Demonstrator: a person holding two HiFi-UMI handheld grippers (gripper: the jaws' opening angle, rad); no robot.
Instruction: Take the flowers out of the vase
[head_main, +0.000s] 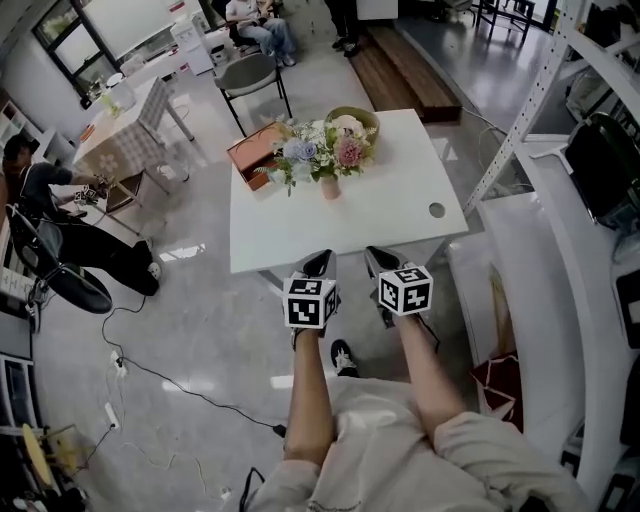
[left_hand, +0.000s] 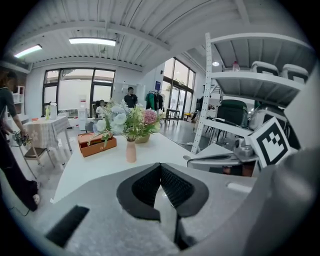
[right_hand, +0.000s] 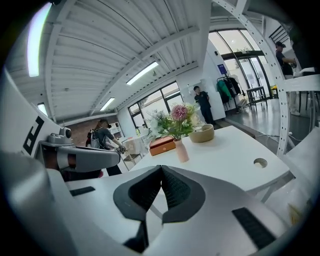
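No text is showing legibly: the cubes (head_main: 309, 302) on the left tool (head_main: 320, 263) and right tool (head_main: 377, 259) are bearing only black-and-white square markers, and a distant blue sign (left_hand: 158, 85) is appearing too small to read.

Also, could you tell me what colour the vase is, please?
Pale pink vase, clearest in the right gripper view.

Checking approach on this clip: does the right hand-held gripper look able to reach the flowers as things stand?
Probably yes: the table between the right hand-held gripper and the flowers is bare, with the box and bowl farther back than the vase. Its jaws are shut, so they must open first.
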